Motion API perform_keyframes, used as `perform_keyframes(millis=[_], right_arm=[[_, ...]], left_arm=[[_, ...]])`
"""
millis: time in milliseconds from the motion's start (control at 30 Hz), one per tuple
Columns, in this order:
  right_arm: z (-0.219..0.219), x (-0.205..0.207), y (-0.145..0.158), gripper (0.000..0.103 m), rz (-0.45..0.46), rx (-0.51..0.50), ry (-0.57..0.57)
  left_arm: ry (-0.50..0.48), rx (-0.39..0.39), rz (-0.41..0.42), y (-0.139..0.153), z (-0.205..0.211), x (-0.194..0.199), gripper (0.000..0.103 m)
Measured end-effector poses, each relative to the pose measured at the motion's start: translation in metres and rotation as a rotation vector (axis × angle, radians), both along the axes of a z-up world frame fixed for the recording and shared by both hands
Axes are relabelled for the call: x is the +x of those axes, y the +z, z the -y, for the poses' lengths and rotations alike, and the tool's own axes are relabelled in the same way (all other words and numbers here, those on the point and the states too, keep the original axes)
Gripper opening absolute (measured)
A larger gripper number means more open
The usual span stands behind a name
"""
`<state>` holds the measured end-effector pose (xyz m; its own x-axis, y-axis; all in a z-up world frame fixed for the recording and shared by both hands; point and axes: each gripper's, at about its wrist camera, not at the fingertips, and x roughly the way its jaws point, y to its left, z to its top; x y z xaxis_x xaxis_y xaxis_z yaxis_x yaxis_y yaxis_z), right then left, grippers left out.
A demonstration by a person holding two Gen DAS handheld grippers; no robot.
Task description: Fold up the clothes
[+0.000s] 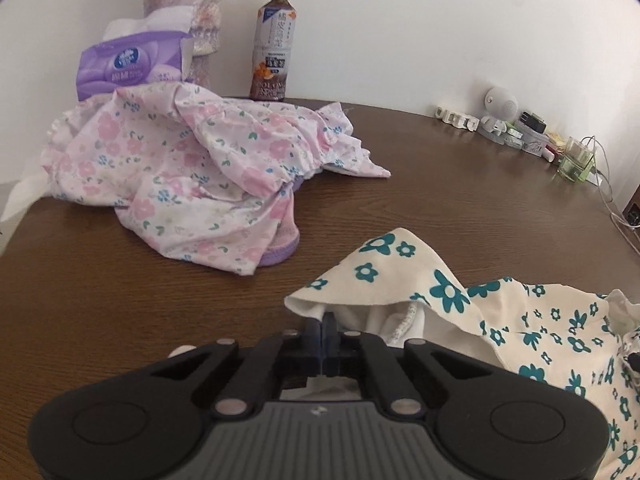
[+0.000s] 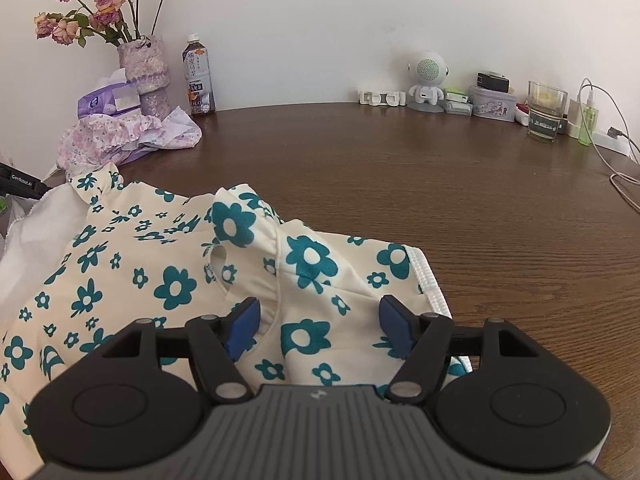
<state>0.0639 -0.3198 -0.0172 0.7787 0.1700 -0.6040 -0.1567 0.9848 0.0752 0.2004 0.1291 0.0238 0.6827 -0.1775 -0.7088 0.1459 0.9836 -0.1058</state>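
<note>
While the left tongs (image 1: 322, 330) sit pressed together on the near edge of the cream garment with teal flowers (image 1: 432, 292), lifting a fold of it off the brown surface (image 1: 440, 184), the right tongs (image 2: 320, 326) hang spread wide above the same garment (image 2: 172, 280), their blue pads (image 2: 245, 322) clear of the cloth and holding nothing. Beyond that garment, toward the back left corner, a crumpled pink floral garment (image 1: 192, 168) lies in a heap, partly covering something purple. Behind the heap stands a purple tissue pack (image 1: 128, 66) with white tissue sticking out of its top, a mottled vase (image 2: 146, 74) holding dried pink roses (image 2: 100, 0), and a capped bottle (image 1: 274, 46) of dark tea. Far to the right of the garment, along the wall, a glass jar (image 2: 546, 110) holds something pale, beside a small tin (image 2: 492, 102).
</note>
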Motion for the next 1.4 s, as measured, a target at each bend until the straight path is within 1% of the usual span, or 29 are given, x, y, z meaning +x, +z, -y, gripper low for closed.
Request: perform_keyframes(millis=[100, 133, 167, 200, 233, 267, 300, 333, 367, 400, 467, 633, 700, 733, 767, 800, 833, 867, 933, 967, 1000, 1033, 1100, 1133, 1200, 1233, 1267, 1367, 1400], right_arm=[[0.001, 0.000, 0.000, 0.068, -0.001, -0.001, 0.004], [0.001, 0.000, 0.000, 0.068, -0.002, -0.002, 0.005], [0.000, 0.000, 0.000, 0.068, -0.003, -0.003, 0.006], [0.000, 0.000, 0.001, 0.068, -0.004, -0.004, 0.006], [0.000, 0.000, 0.001, 0.068, -0.003, -0.006, 0.007], [-0.001, 0.000, 0.001, 0.068, -0.002, -0.010, 0.008], [-0.001, 0.000, 0.000, 0.068, -0.002, -0.013, 0.009], [-0.001, 0.000, 0.000, 0.068, -0.001, -0.011, 0.009], [-0.001, 0.000, 0.000, 0.068, -0.001, -0.007, 0.009], [0.000, 0.000, 0.000, 0.068, -0.001, -0.003, 0.008], [0.000, -0.001, 0.000, 0.068, -0.001, 0.003, 0.008], [0.000, -0.002, 0.000, 0.068, 0.000, 0.009, 0.008], [-0.001, -0.002, 0.000, 0.068, 0.000, 0.012, 0.009], [-0.001, -0.003, 0.000, 0.068, 0.000, 0.013, 0.008], [-0.001, -0.003, 0.000, 0.068, 0.000, 0.014, 0.008], [-0.001, -0.003, 0.000, 0.068, 0.000, 0.015, 0.008], [0.000, -0.003, 0.000, 0.068, 0.000, 0.017, 0.008], [0.000, -0.003, 0.000, 0.068, 0.000, 0.019, 0.008], [0.000, -0.003, 0.000, 0.068, 0.000, 0.021, 0.008], [0.000, -0.003, -0.001, 0.068, 0.000, 0.021, 0.009], [0.000, -0.003, -0.001, 0.068, 0.000, 0.018, 0.009], [0.000, -0.003, -0.001, 0.068, 0.000, 0.016, 0.010], [-0.001, -0.002, -0.001, 0.069, 0.000, 0.010, 0.011], [-0.001, -0.002, -0.001, 0.069, 0.000, 0.011, 0.011], [0.000, -0.003, 0.000, 0.069, 0.000, 0.017, 0.011], [0.001, -0.003, 0.000, 0.069, 0.000, 0.022, 0.011], [0.001, -0.003, 0.000, 0.069, 0.001, 0.026, 0.011], [0.001, -0.003, -0.001, 0.069, 0.001, 0.031, 0.010], [0.001, -0.003, -0.001, 0.069, 0.001, 0.031, 0.010]], left_arm=[[0.050, 0.177, 0.112, 0.021, -0.002, -0.004, 0.000], [0.067, 0.266, 0.161, 0.029, 0.000, -0.007, 0.000], [0.073, 0.329, 0.207, 0.037, 0.000, -0.009, 0.000], [0.074, 0.365, 0.237, 0.044, 0.000, -0.011, 0.000], [0.068, 0.377, 0.241, 0.048, -0.001, -0.012, 0.001], [0.062, 0.388, 0.244, 0.053, -0.001, -0.012, 0.010], [0.055, 0.394, 0.239, 0.054, 0.000, -0.013, 0.016], [0.053, 0.400, 0.238, 0.052, 0.000, -0.014, 0.031], [0.051, 0.405, 0.236, 0.051, 0.000, -0.015, 0.044], [0.047, 0.397, 0.231, 0.048, -0.001, -0.017, 0.045], [0.044, 0.356, 0.169, 0.038, -0.006, -0.015, 0.045], [0.046, 0.221, -0.021, 0.003, -0.023, -0.006, 0.042], [0.053, 0.181, -0.029, -0.004, -0.028, -0.005, 0.035], [0.052, 0.139, -0.031, -0.006, -0.031, -0.004, 0.027], [0.050, 0.082, -0.034, -0.007, -0.035, -0.004, 0.015], [0.053, 0.061, -0.032, -0.007, -0.036, -0.005, 0.007], [0.056, 0.040, -0.029, -0.006, -0.036, -0.006, 0.002], [0.059, 0.022, -0.026, -0.005, -0.037, -0.007, 0.001], [0.050, 0.094, 0.018, 0.006, -0.031, -0.011, 0.001], [0.048, 0.148, 0.049, 0.015, -0.027, -0.014, 0.001], [0.054, 0.216, 0.090, 0.025, -0.023, -0.017, 0.001], [0.080, 0.305, 0.147, 0.034, -0.019, -0.019, 0.001], [0.131, 0.480, 0.260, 0.052, -0.011, -0.024, 0.005], [0.157, 0.505, 0.287, 0.060, -0.014, -0.024, 0.005], [0.172, 0.440, 0.275, 0.070, -0.026, -0.022, 0.005], [0.148, 0.389, 0.231, 0.067, -0.031, -0.019, 0.007], [0.124, 0.338, 0.186, 0.063, -0.035, -0.015, 0.013], [0.071, 0.234, 0.048, 0.034, -0.037, -0.006, 0.023], [0.064, 0.211, 0.019, 0.025, -0.037, -0.003, 0.023]])
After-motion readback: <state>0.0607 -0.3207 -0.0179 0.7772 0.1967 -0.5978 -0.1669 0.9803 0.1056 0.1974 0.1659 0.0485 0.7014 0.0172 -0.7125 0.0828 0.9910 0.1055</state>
